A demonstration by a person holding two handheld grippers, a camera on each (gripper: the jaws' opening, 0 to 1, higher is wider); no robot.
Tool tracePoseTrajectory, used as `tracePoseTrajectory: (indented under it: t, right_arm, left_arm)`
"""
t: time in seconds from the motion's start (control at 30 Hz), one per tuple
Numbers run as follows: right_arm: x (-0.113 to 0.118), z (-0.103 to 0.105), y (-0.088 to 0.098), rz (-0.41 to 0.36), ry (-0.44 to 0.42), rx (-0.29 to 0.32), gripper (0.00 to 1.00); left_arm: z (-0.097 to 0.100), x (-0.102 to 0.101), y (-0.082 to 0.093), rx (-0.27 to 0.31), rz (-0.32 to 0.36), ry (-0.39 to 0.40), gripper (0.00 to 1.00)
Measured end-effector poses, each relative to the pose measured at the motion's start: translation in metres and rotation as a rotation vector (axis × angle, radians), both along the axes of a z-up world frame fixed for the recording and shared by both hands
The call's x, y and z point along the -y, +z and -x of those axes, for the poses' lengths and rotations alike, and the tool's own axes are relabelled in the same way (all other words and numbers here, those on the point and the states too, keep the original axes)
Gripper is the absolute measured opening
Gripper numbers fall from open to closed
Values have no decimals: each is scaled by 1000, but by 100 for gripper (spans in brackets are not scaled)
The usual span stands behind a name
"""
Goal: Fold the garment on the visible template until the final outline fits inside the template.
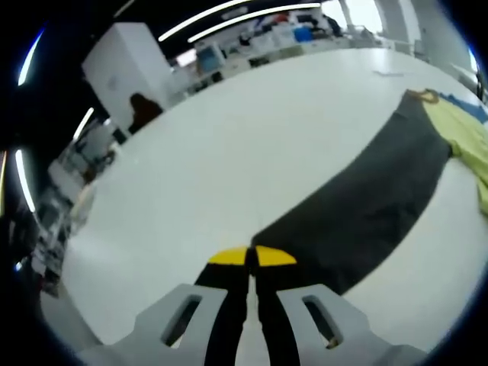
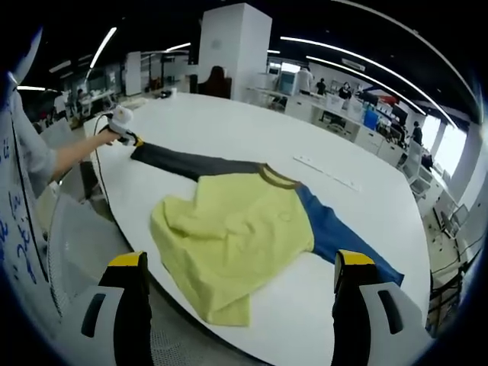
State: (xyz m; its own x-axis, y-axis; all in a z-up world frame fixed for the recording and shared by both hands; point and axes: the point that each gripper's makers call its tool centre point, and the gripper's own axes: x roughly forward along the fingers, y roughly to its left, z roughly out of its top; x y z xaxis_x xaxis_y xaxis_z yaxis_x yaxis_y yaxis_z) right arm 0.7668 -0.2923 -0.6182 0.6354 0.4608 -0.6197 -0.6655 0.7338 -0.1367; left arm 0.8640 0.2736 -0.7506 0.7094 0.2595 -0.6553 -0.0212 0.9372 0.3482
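Note:
A long-sleeved garment lies on the white table (image 2: 229,118), its yellow body (image 2: 229,229) rumpled and partly folded over. Its dark grey sleeve (image 2: 191,162) stretches out to the far left, and its blue sleeve (image 2: 335,232) runs right. In the left gripper view the dark sleeve (image 1: 366,198) runs from my jaws up to the yellow body (image 1: 457,130) and brown collar (image 1: 423,95). My left gripper (image 1: 252,257) is shut on that sleeve's cuff; it also appears as the left gripper (image 2: 122,122) in a person's hand. My right gripper (image 2: 240,267) hangs open above the near hem.
A thin white strip (image 2: 328,174) lies on the table beyond the collar. The table's near edge curves just under my right jaws. A person's arm (image 2: 69,156) reaches in from the left. A white pillar (image 2: 232,46) and desks stand behind the table.

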Motion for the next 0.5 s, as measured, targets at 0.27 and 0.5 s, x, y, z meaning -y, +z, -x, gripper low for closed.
tracePoseTrajectory:
  t: [0.27,0.5]
  right_arm:
    - [-2,-1,2,5,2,5,100]
    - [-3,-3,2,11,3,4,100]
  left_arm:
    - [4,-2,-10,-31,12,8,0]
    - [3,-4,-15,-43,20,10,0]
